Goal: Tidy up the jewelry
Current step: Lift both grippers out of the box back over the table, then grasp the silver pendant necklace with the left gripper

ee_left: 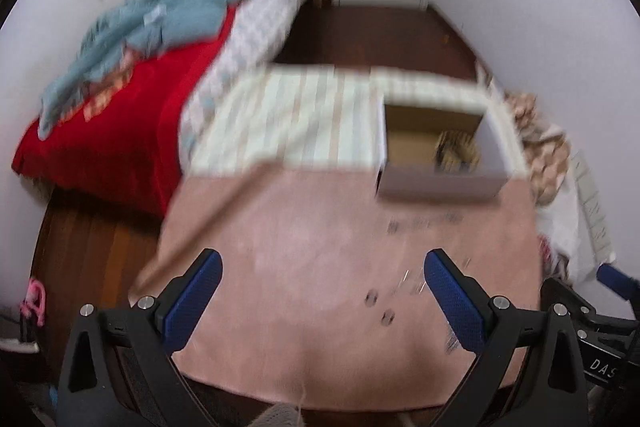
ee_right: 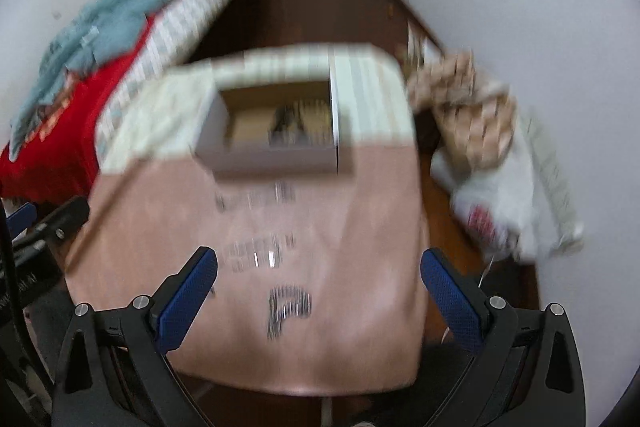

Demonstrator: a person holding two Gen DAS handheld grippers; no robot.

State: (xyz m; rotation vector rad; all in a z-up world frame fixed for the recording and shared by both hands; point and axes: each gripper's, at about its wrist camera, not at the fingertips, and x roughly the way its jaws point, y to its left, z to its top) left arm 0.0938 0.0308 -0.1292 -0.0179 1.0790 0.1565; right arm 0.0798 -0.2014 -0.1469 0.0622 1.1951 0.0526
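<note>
Both views are motion-blurred. A pink cloth (ee_left: 312,227) (ee_right: 360,227) covers the near part of the table. Small dark jewelry pieces (ee_left: 378,305) lie on it between my left gripper's fingers, toward the right one. In the right wrist view, a dark chain (ee_right: 289,307) lies between my fingers, with more blurred pieces (ee_right: 256,255) beyond it. An open cardboard box (ee_left: 440,155) (ee_right: 276,131) stands at the cloth's far edge with something dark and gold inside. My left gripper (ee_left: 322,263) and right gripper (ee_right: 318,261) hover open above the cloth, holding nothing.
A striped cloth (ee_left: 288,123) covers the far part of the table. A bed with a red blanket (ee_left: 120,131) and blue fabric (ee_left: 160,19) lies to the left. Patterned fabric and a white bag (ee_right: 500,187) sit right of the table. Brown floor (ee_left: 380,39) lies beyond.
</note>
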